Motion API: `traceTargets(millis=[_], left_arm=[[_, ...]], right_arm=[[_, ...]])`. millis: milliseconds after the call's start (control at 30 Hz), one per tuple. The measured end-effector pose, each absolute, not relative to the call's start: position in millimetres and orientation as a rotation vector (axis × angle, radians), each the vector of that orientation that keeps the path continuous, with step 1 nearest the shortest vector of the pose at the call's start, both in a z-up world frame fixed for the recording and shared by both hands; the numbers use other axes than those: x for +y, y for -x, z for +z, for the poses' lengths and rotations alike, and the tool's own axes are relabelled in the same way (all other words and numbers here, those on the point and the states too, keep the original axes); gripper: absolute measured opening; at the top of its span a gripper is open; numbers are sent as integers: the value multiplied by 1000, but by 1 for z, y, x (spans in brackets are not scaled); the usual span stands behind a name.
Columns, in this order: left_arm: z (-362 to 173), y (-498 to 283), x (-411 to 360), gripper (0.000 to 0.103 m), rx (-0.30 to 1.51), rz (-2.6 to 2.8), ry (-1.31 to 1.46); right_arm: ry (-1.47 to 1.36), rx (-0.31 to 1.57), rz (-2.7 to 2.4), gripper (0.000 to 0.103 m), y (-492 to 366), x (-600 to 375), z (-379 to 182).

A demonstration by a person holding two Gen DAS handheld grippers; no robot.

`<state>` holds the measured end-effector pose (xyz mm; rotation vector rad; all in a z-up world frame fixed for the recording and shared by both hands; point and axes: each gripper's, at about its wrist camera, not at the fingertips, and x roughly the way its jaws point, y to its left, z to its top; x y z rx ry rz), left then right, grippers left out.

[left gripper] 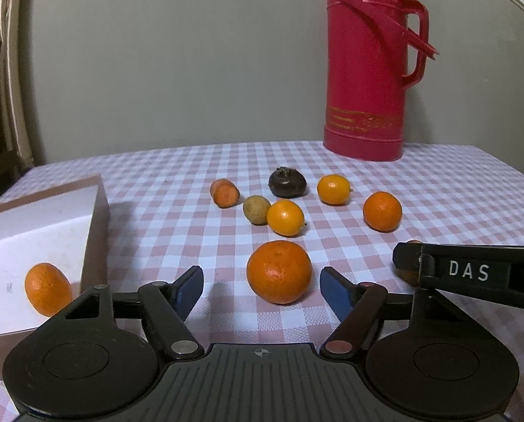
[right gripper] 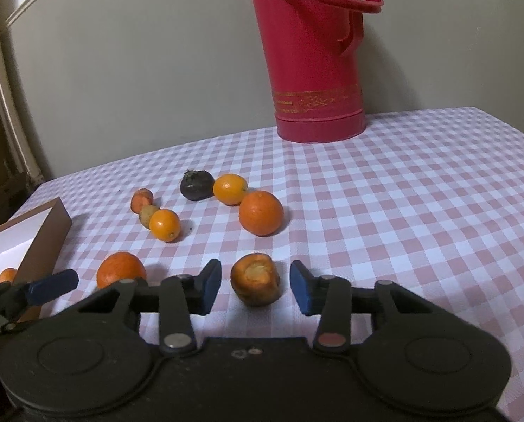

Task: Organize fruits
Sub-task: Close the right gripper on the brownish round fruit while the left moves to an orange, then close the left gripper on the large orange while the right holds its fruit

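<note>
A large tangerine [left gripper: 279, 271] sits on the checked tabletop [left gripper: 438, 211] between the open pads of the left claw [left gripper: 262, 290], not yet touched. The right claw [right gripper: 255, 286] likewise brackets a carrot stub [right gripper: 255, 284], a small gap showing each side. Both look mid-grasp; next, each should close gently, then lift toward the white box [left gripper: 51, 218], where one small orange [left gripper: 47, 289] already lies.

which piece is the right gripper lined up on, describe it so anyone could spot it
Start at the tall red thermos and come toward the camera across the checked tablecloth. Between the right gripper pads lies a stubby carrot chunk, the only piece showing a pale cut face.
</note>
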<state>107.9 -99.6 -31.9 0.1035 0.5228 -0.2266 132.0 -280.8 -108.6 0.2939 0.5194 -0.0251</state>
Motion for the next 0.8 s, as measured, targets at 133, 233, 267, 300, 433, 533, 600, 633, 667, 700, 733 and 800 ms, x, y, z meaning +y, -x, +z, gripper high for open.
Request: traceTargets(millis=[133, 233, 267, 300, 433, 533, 600, 633, 667, 700, 733, 800], left_arm=[[-33, -111, -102, 63, 548, -240, -110], [-33, -113, -103, 61, 558, -247, -111], [-32, -113, -104, 61, 561, -251, -112], [-32, -114, -105, 59, 564, -258, -113], [-32, -116, -110, 43, 566, -272, -130], [-32, -119, -108, 42, 570, -270, -107], [-32, -119, -108, 41, 569, -270, -107], [-32, -119, -108, 41, 567, -268, -111], [-32, -118, -109, 41, 565, -265, -112], [-32, -118, -108, 40, 565, -264, -109], [-32, -118, -107, 40, 566, -264, -104], [-32, -117, -105, 40, 565, -262, -102]], right_arm=[[-300, 537, -22, 27, -137, -278, -110], [-304, 540, -31, 26, -139, -278, -112], [-306, 540, -34, 25, -139, -279, -112], [-312, 539, -34, 24, -139, -280, -113], [-316, 536, -32, 24, -139, -282, -114], [-292, 535, -33, 24, -139, -279, -114], [-281, 535, -32, 23, -138, -279, -114], [-280, 535, -31, 23, -138, -279, -114], [-277, 534, -30, 23, -139, -279, -114], [-270, 533, -30, 23, -139, -278, -114], [-257, 532, -31, 23, -138, -276, -114], [-240, 527, -35, 22, -137, -274, -113]])
